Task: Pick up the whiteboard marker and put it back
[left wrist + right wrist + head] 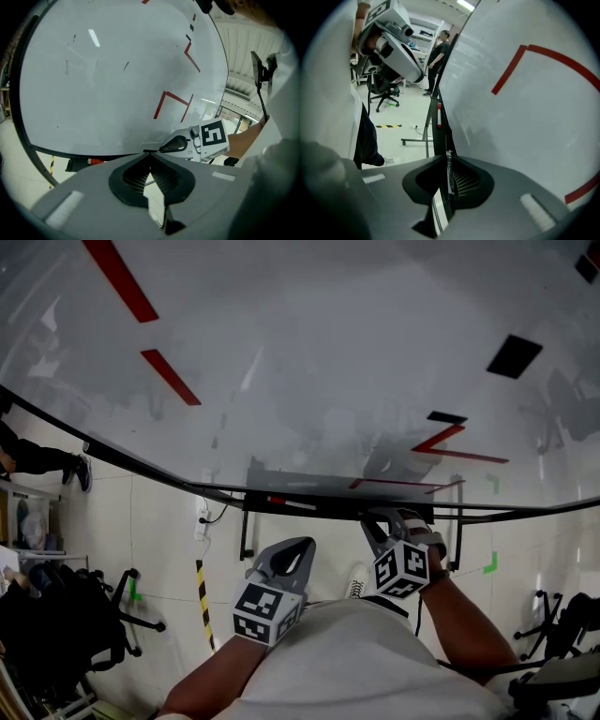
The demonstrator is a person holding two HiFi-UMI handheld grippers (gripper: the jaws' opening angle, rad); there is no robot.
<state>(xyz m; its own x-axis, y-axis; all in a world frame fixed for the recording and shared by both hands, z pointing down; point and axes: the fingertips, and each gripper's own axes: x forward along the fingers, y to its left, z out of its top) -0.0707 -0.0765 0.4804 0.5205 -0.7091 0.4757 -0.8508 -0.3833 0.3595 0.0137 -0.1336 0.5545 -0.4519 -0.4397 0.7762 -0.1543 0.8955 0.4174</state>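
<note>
**Marker on the tray, both grippers empty**

The whiteboard (pixel 309 362), with red lines on it, fills most of the head view. Along its lower edge runs the dark tray (pixel 225 491). The left gripper (pixel 298 549) hangs below the tray, apart from it — its jaws are pressed together with nothing between them. The right gripper (pixel 380 521) is up at the tray, its jaws also closed on nothing. The marker (pixel 292 503) — white with a red end — lies on the tray, left of the right gripper, and neither gripper touches it.
</note>
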